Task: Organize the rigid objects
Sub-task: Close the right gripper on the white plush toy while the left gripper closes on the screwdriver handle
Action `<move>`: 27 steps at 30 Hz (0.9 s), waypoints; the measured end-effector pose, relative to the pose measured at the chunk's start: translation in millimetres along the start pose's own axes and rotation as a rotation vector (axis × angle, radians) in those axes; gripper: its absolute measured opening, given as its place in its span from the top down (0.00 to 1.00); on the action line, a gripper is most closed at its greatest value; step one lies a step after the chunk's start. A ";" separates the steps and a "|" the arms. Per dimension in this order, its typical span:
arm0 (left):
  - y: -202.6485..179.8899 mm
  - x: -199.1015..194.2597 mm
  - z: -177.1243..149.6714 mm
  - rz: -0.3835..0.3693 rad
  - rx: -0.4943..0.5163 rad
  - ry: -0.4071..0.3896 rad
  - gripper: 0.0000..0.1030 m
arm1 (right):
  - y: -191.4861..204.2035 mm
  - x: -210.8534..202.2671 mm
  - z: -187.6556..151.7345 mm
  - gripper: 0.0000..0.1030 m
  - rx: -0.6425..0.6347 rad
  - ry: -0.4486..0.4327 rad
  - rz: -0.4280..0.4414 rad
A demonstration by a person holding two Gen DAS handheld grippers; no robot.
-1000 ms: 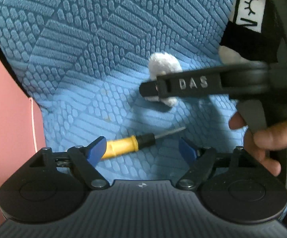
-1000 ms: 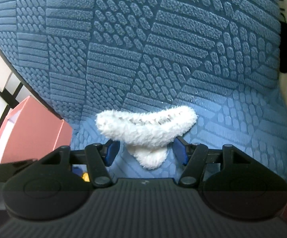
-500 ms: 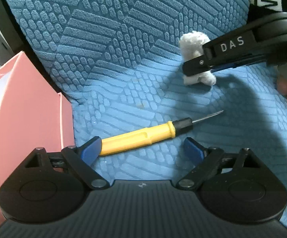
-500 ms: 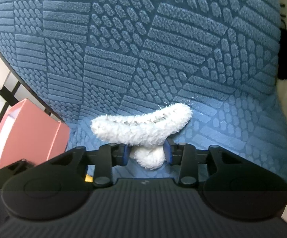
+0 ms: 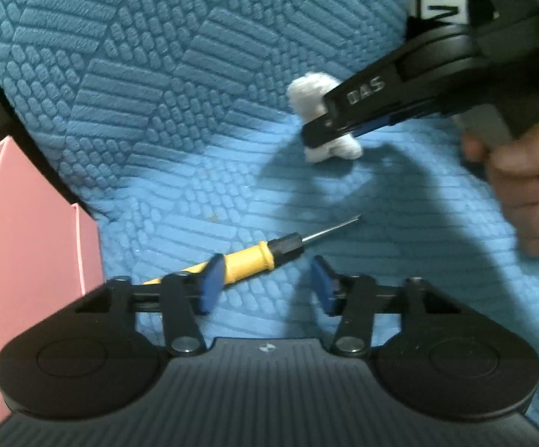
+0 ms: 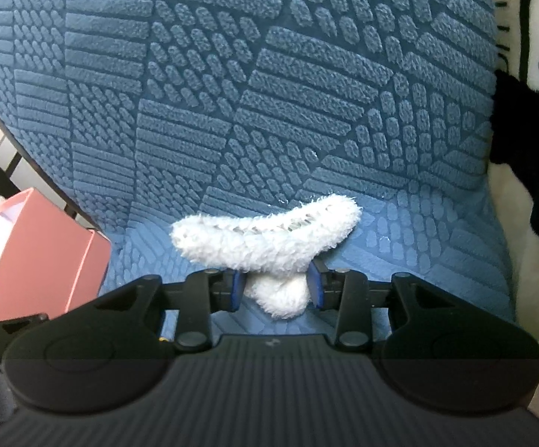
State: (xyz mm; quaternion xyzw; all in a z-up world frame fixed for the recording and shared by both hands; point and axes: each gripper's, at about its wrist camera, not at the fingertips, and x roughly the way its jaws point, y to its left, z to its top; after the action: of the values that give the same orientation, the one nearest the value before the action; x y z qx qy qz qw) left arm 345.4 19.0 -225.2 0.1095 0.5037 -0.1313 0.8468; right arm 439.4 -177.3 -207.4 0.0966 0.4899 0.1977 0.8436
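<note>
Blue cover (image 5: 202, 85): a textured, embossed fabric that fills both views and carries every loose item; what lies beneath it cannot be told.

Pink box (image 5: 27, 246): stands at the left edge of the cover, seen also in the right wrist view (image 6: 42, 257).

Black-and-white plush (image 6: 530, 111): occupies the right margin, beside the cover.

Right gripper (image 6: 273, 290): clenched on the fluffy white piece (image 6: 269, 234). Its blue pads (image 6: 315, 285) press on the narrow lower lobe, while the wider curved upper part spreads above and ahead of the fingers. In the left wrist view the same gripper (image 5: 325, 134) enters from the upper right, held by a hand (image 5: 522, 190), and the white piece (image 5: 318, 93) shows above and below its tip, over the cover.

Left gripper (image 5: 265, 283): its jaws have just been closing. They stand partly apart, and neither pad visibly presses on anything. The left pad (image 5: 210, 287) overlaps the handle of the screwdriver in the view; the right pad stands clear of it.

Screwdriver (image 5: 251, 260): yellow handle, black collar, thin metal shaft. It lies flat on the cover, slanting from lower left to upper right, with the shaft tip pointing beyond the gripper toward the white piece and well apart from it.
</note>
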 end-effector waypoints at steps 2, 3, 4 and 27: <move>0.0 -0.6 -0.2 -0.003 0.002 -0.011 0.62 | 1.0 -0.8 1.1 0.63 -0.007 0.003 -0.006; -0.8 -1.5 -0.3 0.004 0.005 -0.015 0.62 | 3.9 0.1 2.8 0.63 -0.010 0.002 -0.009; -1.2 -0.4 0.2 0.014 0.020 -0.017 0.62 | 3.7 -1.4 3.4 0.63 -0.013 0.000 -0.012; 8.8 32.7 39.0 0.029 0.166 0.238 0.56 | -20.9 -24.2 19.9 0.63 0.026 0.029 -0.040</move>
State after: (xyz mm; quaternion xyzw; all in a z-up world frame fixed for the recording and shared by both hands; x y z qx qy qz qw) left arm 395.5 11.3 -235.3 0.2013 0.5863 -0.1464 0.7709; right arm 450.9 -206.0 -185.8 0.0947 0.5064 0.1757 0.8389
